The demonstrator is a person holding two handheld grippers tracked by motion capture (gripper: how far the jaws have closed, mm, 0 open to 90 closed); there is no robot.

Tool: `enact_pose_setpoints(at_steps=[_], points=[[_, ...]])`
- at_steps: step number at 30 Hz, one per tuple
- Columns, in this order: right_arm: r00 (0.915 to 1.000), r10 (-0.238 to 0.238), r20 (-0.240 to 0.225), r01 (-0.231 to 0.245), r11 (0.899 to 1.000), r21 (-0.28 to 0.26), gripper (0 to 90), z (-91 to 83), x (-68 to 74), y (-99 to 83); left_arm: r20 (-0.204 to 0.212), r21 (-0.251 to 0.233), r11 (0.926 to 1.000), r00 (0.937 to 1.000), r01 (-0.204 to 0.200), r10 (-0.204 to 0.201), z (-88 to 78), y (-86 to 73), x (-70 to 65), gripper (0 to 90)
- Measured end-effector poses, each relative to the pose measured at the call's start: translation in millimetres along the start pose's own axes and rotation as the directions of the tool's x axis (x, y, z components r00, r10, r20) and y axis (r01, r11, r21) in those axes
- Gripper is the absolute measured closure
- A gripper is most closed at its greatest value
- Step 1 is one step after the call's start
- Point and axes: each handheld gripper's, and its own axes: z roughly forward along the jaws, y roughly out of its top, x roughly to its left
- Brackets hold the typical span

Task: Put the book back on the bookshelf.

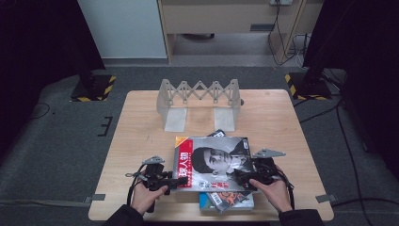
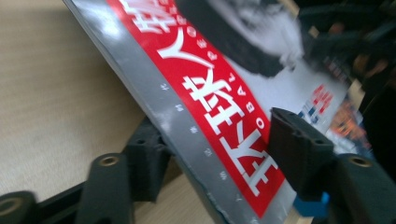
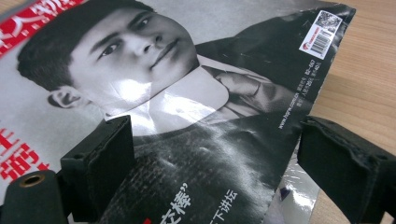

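A magazine with a red title strip and a black-and-white portrait lies on the near middle of the wooden table, on top of other books. My left gripper is at its near left corner. In the left gripper view the magazine slants between the jaws of that gripper, one jaw under the silver spine edge and one over the red strip, with a wide gap. My right gripper is at the near right part. There the magazine lies between the spread jaws of this gripper, one jaw on the cover, the other past its edge.
A pale folding book rack stands at the table's far middle. Colourful books stick out from under the magazine at the near edge. Black stands with yellow-striped bases flank the table on the floor.
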Motion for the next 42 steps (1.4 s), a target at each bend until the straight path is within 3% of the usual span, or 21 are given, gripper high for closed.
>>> enact_pose_setpoints(at_steps=[1,3,9,11,15,17,19,20,21,27,33,42], points=[[1.0,0.003,0.0,-0.003,1.0,0.002,10.7,0.3,0.1,-0.2,0.007,-0.037,0.9993,1.0,-0.003,0.003,-3.7,1.8,-1.8,45.2],[1.0,0.003,0.0,-0.003,1.0,0.0,10.7,0.4,0.0,-0.3,0.015,-0.052,0.9986,0.9999,0.008,-0.007,-4.2,2.9,-2.9,46.3],[1.0,0.006,-0.003,-0.006,1.0,0.0,10.4,1.1,-0.5,-0.7,0.034,-0.006,0.9995,0.9989,0.031,-0.031,2.8,4.8,-0.8,44.6],[0.9999,0.012,-0.003,-0.012,1.0,0.002,10.3,1.1,0.2,-0.9,0.029,0.021,0.999,0.9988,0.04,-0.041,9.5,6.4,-3.8,39.5],[0.9999,0.014,-0.003,-0.014,1.0,0.001,10.2,1.2,0.4,-1.0,0.062,0.072,0.9973,0.9979,0.015,-0.019,17.1,5.8,-7.9,34.6],[0.9999,0.01,-0.004,-0.01,1.0,0.003,10.2,1.1,0.2,-0.9,0.043,0.074,0.9973,0.9991,-0.002,-0.002,17.6,5.2,-9.8,34.5],[0.9999,0.01,-0.004,-0.01,1.0,0.004,10.2,1.1,0.2,-0.8,0.049,0.062,0.998,0.9987,0.011,-0.014,15.4,5.9,-8.6,37.8],[1.0,0.007,-0.004,-0.007,1.0,0.003,10.3,1.1,-0.2,-0.6,0.075,0.035,0.9983,0.9959,0.047,-0.05,11.4,7.3,-6.4,46.7],[1.0,0.007,-0.004,-0.007,1.0,0.003,10.3,1.1,-0.2,-0.6,0.075,0.035,0.9983,0.9959,0.047,-0.05,11.4,7.3,-6.4,49.1],[0.9999,0.009,-0.01,-0.009,1.0,-0.002,10.8,0.7,-1.2,0.1,0.095,0.013,0.9949,0.9903,0.101,-0.101,4.5,10.9,-7.9,59.0],[0.9994,0.034,0.003,-0.034,0.998,-0.051,10.5,-6.7,-7.3,2.5,0.149,-0.036,0.9873,0.9777,0.155,-0.148,-4.3,23.2,-12.5,70.3],[0.9966,0.063,0.053,-0.058,0.993,-0.098,9.9,-16.1,-21.9,2.9,0.144,-0.06,0.9864,0.9792,0.153,-0.143,-12.4,37.2,-19.0,76.4]])
